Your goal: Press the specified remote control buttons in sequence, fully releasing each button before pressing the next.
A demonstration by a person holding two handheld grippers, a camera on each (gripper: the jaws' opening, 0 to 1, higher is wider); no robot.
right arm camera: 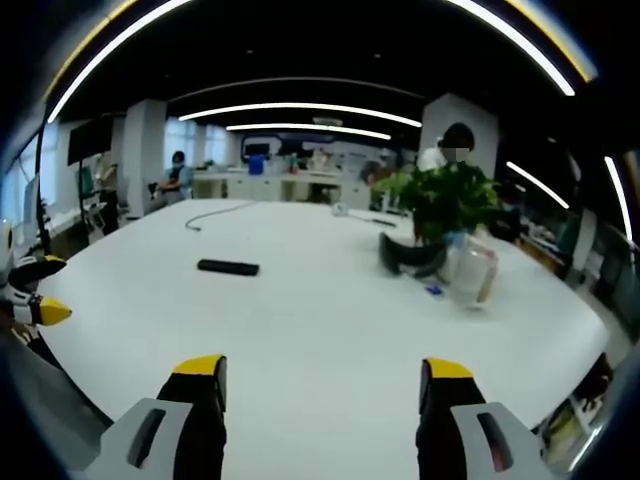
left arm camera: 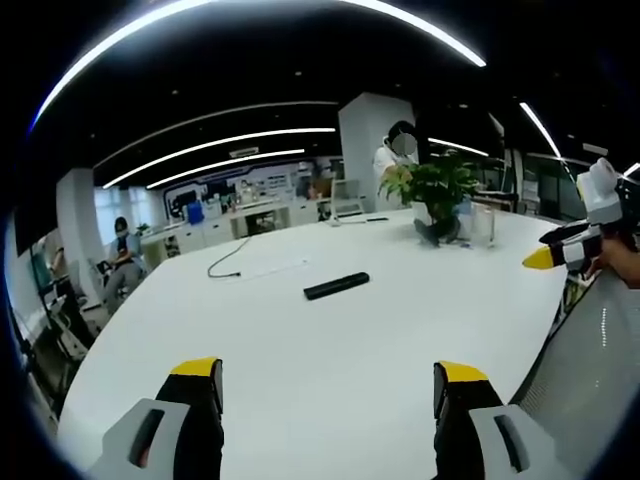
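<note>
A black remote control lies flat on the white table, well ahead of my left gripper, whose yellow-tipped jaws stand wide apart with nothing between them. The same remote control lies left of centre in the right gripper view, far from my right gripper, which is open and holds nothing. The right gripper reaches in from the right edge of the left gripper view. At the left edge of the right gripper view the left gripper reaches in.
A potted plant stands on the table beside a clear jug and a dark object. A cable trails across the far part. Seated and standing people are by the desks beyond.
</note>
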